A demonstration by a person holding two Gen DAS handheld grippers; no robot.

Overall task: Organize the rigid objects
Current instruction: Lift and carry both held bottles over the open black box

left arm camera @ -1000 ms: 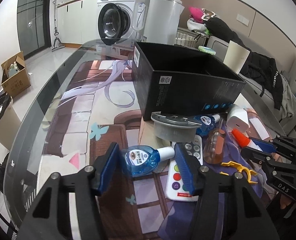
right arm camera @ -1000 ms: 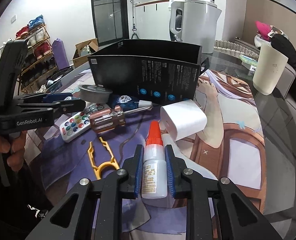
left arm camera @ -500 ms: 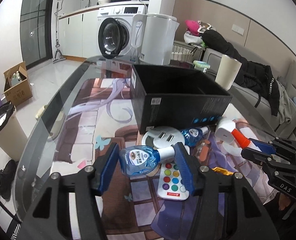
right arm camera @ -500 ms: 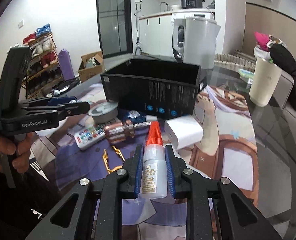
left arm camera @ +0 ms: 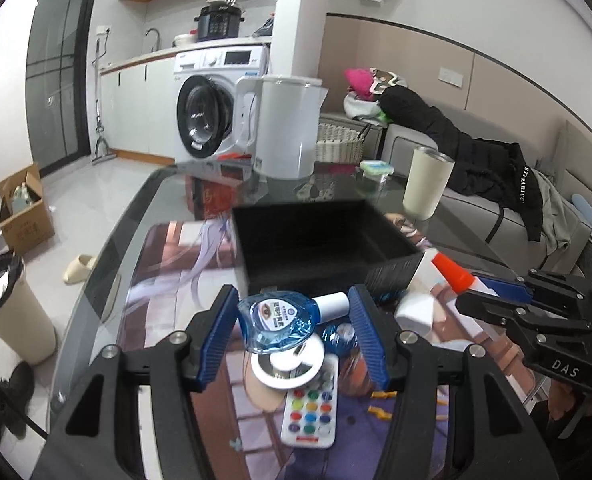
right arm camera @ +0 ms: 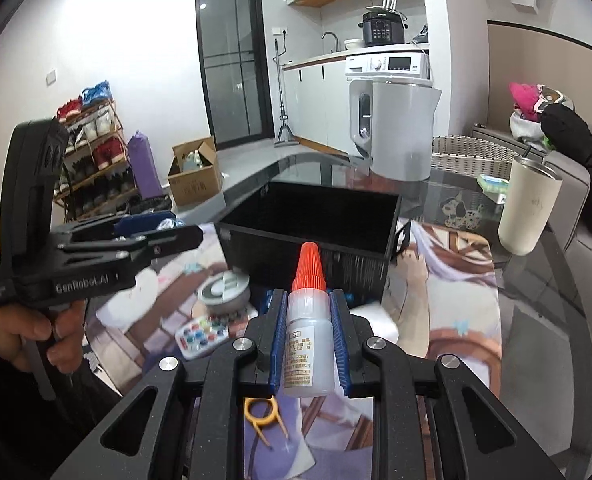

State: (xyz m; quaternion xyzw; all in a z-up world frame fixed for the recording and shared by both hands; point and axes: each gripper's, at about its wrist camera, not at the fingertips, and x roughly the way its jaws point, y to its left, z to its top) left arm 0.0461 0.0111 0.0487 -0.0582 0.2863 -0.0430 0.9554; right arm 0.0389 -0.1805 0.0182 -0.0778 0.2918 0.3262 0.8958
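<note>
Left gripper (left arm camera: 292, 330) grips blue bottle (left arm camera: 276, 320); right gripper (right arm camera: 307, 344) grips glue bottle (right arm camera: 306, 344).

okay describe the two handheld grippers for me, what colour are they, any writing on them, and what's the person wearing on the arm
Both are matte black plastic frames with silver screw heads and ribbed blue finger pads. The left gripper carries white "GenRobot.AI" lettering on its side, seen from the right wrist camera. The right gripper shows white "DAS" lettering, seen from the left wrist camera. No cables are visible. The hand on the left gripper's trigger handle comes out of a dark sleeve.
</note>
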